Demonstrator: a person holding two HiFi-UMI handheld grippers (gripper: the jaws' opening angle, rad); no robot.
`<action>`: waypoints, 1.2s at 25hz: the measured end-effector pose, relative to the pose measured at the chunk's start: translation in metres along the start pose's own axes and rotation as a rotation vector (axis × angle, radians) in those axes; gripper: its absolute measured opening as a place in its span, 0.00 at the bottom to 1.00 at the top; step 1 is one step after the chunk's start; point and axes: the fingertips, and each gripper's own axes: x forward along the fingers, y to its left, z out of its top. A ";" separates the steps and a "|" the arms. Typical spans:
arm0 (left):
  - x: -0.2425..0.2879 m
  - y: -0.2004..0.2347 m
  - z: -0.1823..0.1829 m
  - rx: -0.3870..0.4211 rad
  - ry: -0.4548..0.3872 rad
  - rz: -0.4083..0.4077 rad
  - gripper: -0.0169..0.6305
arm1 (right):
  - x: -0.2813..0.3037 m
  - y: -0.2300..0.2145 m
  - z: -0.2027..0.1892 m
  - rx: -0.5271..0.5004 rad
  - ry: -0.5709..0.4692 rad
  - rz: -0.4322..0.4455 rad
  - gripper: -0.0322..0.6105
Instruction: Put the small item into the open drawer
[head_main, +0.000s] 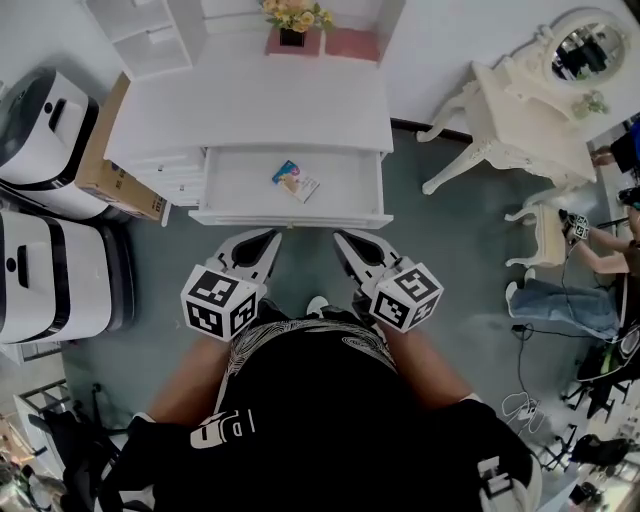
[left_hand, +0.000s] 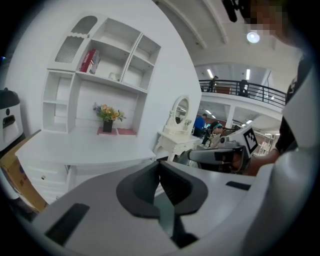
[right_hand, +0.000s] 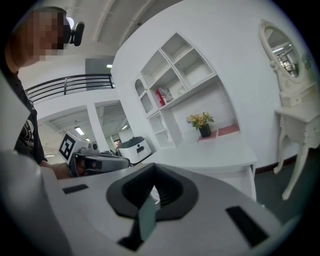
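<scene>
Both grippers were held low in front of the person's body, side by side just short of the open drawer (head_main: 240, 190). The left gripper (head_main: 264, 243) pointed up and inward toward the drawer front, its marker cube (head_main: 222, 300) close against the black shirt. The right gripper (head_main: 349, 244) mirrored it, angled inward from the other side, so the two noses converged but stayed apart. Bare forearms came out from the torso, elbows bent and tucked wide, the left forearm (head_main: 195, 385) and the right forearm (head_main: 430, 365) both sloping forward to the cubes.

In the left gripper view the jaws were pressed together with nothing between them. The right gripper view gave the same: jaws closed and empty, tilted a little below level toward the white desk (head_main: 250, 100).

The small item (head_main: 296, 181), a flat colourful packet, lay inside the drawer near its middle, clear of both grippers. A flower pot (head_main: 293, 18) stood at the desk's back edge.
</scene>
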 end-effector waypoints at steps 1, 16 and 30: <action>0.000 0.001 0.003 0.008 0.003 -0.008 0.05 | 0.001 0.001 0.001 0.000 -0.003 -0.013 0.06; -0.031 0.032 0.021 0.059 0.013 -0.098 0.05 | 0.021 0.043 0.010 0.002 -0.009 -0.128 0.06; -0.049 0.035 0.009 0.078 0.037 -0.145 0.05 | 0.028 0.064 -0.001 0.023 -0.019 -0.174 0.06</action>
